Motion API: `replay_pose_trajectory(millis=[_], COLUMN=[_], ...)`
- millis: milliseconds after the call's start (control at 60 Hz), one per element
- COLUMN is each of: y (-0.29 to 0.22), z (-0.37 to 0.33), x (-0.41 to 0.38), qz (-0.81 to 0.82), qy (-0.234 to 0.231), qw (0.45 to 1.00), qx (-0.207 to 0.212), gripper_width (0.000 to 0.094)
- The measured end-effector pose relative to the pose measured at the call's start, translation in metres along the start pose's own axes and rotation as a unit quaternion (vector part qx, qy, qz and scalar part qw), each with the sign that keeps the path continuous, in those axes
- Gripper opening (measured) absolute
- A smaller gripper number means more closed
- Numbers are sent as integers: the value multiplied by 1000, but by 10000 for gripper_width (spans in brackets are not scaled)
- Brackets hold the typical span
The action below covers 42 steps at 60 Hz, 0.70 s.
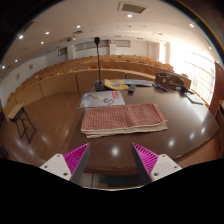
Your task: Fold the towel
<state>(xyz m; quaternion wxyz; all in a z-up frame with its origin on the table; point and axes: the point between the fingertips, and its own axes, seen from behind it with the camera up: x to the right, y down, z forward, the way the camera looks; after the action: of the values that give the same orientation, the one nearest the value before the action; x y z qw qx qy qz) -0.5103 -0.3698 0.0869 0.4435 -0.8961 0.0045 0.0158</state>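
Towel (123, 119) is lying folded flat on the desk (60, 120), its long axis running left to right, just ahead of the claw (110, 160), whose pink-padded fingers (76, 158) are standing wide apart, gripping nothing. Papers (102, 98) are sitting beyond it.

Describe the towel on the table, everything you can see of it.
The towel is a flat, roughly rectangular cloth, reddish-brown with fine pale stripes, and looks layered as if already folded. It lies on the wooden table, just ahead of the open fingers, which do not touch it. A paper lies just beyond its far edge; whether they touch is unclear.
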Motion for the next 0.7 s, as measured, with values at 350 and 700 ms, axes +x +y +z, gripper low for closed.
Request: replay_pose_trajectory(millis=[350,700], y=[-51,-53], z=[179,224], x=[-100,-76], qz=[-51,-110], qy=[9,64], qw=[999,992], qx=[-7,-27], gripper_width=[851,61])
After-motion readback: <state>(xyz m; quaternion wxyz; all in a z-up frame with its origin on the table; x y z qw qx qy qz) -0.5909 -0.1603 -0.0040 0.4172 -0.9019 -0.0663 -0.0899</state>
